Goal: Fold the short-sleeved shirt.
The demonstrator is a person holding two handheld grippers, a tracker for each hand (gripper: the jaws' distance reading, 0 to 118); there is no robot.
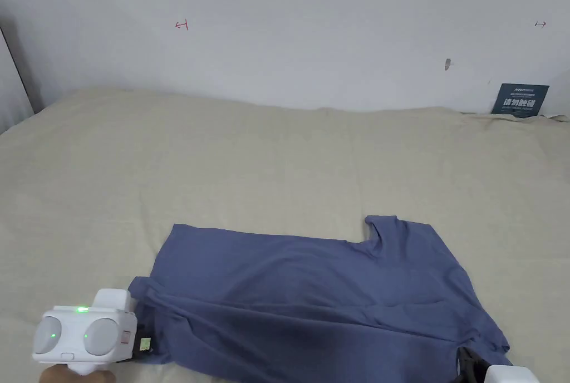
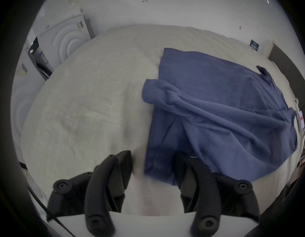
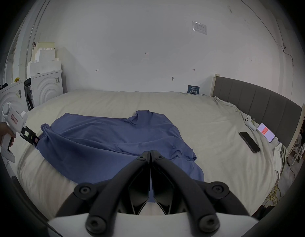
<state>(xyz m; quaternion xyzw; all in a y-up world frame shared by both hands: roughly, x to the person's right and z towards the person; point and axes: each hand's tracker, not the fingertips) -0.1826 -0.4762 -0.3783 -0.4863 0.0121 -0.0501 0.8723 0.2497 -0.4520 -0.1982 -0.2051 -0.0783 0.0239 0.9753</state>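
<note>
A blue short-sleeved shirt [image 1: 311,289] [image 2: 216,95] [image 3: 105,138] lies spread on the beige bed [image 1: 278,167], neck toward the far right, with a long crease running across its width. My left gripper [image 1: 145,347] [image 2: 152,157] [image 3: 34,140] sits open at the shirt's near-left hem corner, with the hem edge lying between its jaws. My right gripper [image 1: 467,364] [image 3: 150,152] is at the shirt's near-right side by the sleeve. Its jaws are pressed together with blue cloth showing between them, and folds in the fabric run toward it.
Two phones [image 3: 249,141] [image 3: 266,132] and a white controller [image 3: 250,122] lie on the bed's right side by the grey headboard [image 3: 259,100]. White appliances [image 3: 46,86] [image 2: 66,39] stand past the left end. A dark card [image 1: 520,100] leans on the wall.
</note>
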